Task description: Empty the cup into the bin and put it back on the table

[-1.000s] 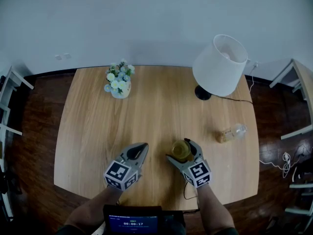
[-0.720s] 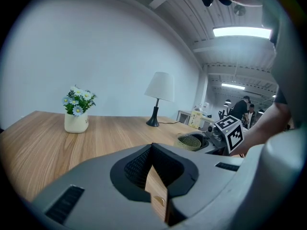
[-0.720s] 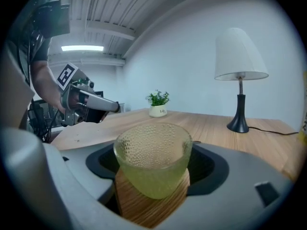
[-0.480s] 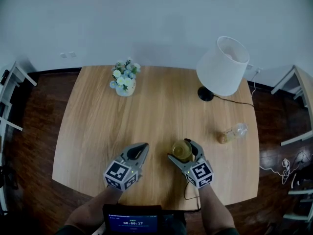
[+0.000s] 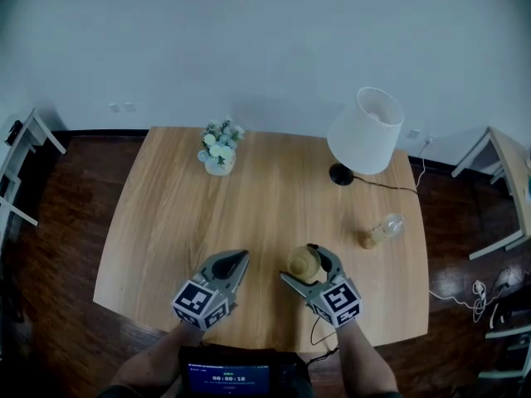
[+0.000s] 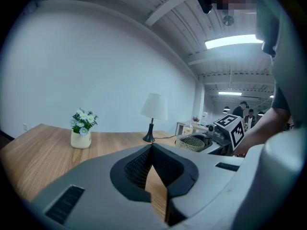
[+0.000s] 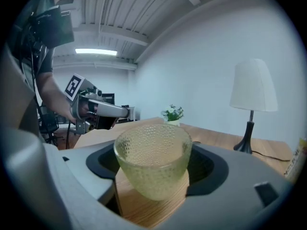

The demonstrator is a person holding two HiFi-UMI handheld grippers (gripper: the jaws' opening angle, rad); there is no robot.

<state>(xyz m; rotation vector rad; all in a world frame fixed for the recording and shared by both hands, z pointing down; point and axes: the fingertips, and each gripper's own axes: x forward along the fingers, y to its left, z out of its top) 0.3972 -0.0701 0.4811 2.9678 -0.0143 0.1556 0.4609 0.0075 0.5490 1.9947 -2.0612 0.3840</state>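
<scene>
Right hand-held gripper (image 5: 303,262), jaws just closed, pinching dimpled glass cup (image 7: 152,159); keep level till bin. Left hand-held gripper (image 5: 239,258): pressed together.

A pale yellow-green cup (image 7: 152,159), dimpled all over, shows against the light wood grain of the table (image 5: 274,206). Ahead of the grey left gripper (image 5: 240,258) and its black-and-white marker cube (image 5: 199,303): white and blue flowers (image 5: 221,140) in a white vase (image 5: 219,167), and a white-shaded, black-footed lamp (image 5: 367,131).
</scene>
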